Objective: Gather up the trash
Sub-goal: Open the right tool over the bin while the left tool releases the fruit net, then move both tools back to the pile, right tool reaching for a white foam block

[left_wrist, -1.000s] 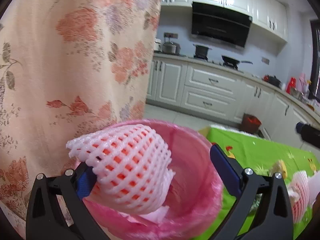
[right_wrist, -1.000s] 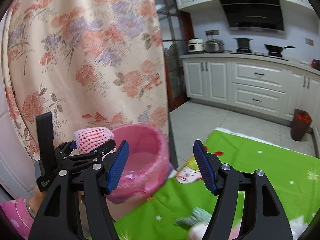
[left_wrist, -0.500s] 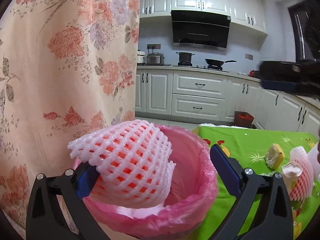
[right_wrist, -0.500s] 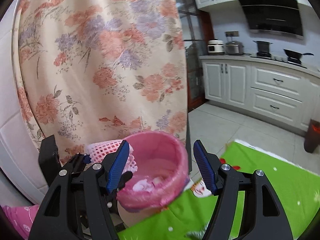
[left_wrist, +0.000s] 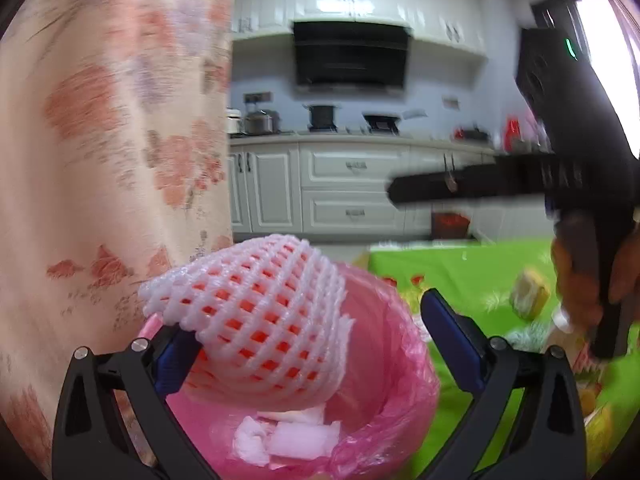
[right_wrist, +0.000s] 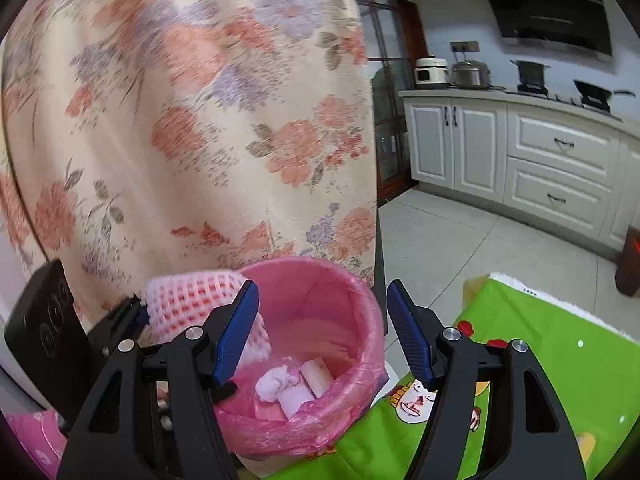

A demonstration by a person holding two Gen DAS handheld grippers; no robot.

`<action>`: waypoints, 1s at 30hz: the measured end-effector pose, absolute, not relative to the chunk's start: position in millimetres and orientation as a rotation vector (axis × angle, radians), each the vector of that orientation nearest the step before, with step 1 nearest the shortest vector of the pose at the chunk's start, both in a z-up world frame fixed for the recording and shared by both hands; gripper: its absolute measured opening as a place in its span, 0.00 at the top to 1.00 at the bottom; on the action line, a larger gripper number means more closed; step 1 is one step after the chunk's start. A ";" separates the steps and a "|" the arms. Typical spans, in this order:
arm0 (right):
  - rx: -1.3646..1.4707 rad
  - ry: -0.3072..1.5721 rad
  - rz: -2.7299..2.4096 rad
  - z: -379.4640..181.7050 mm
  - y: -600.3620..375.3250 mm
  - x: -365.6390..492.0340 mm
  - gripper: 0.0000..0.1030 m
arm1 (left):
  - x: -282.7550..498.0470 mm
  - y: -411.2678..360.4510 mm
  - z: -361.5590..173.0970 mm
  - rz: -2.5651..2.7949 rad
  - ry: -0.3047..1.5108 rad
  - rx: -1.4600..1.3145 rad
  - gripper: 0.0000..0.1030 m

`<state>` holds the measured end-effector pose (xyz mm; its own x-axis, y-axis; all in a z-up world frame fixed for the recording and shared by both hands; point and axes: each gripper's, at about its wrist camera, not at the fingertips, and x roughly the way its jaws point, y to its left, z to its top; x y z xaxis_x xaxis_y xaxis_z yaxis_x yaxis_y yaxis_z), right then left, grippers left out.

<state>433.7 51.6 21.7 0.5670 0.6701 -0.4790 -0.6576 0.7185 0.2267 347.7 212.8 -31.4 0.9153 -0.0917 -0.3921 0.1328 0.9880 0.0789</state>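
My left gripper [left_wrist: 316,340] is open over a bin lined with a pink bag [left_wrist: 392,360]. A pink-and-white foam fruit net [left_wrist: 260,312] rests against its left finger, over the bin's mouth. White scraps [left_wrist: 288,436] lie in the bin's bottom. In the right wrist view the open, empty right gripper [right_wrist: 324,332] hovers just above the same bin [right_wrist: 352,300], with the foam net [right_wrist: 188,304] and the left gripper [right_wrist: 120,320] at the bin's left rim. Trash [left_wrist: 528,296] lies on the green tablecloth [left_wrist: 460,268].
A floral curtain [right_wrist: 180,120] hangs close behind the bin. The right hand-held gripper [left_wrist: 572,184] fills the right of the left wrist view. White kitchen cabinets [right_wrist: 560,160], a stove and a small red-lined floor bin [left_wrist: 450,224] stand across the tiled floor.
The right gripper has moved in over the bin, so the bin's inside now shows between its fingers. The left gripper stays open with the foam net on its left finger.
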 end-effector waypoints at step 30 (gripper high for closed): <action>0.070 0.486 0.719 52.4 -8.0 384.0 0.37 | 307.1 201.7 -29.3 0.125 0.406 0.032 0.05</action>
<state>384.0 -8.0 52.4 0.6469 0.6473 -0.4031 -0.6155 0.7553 0.2251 307.1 201.7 -29.3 0.9112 0.1275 -0.3919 -0.1149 0.9918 0.0555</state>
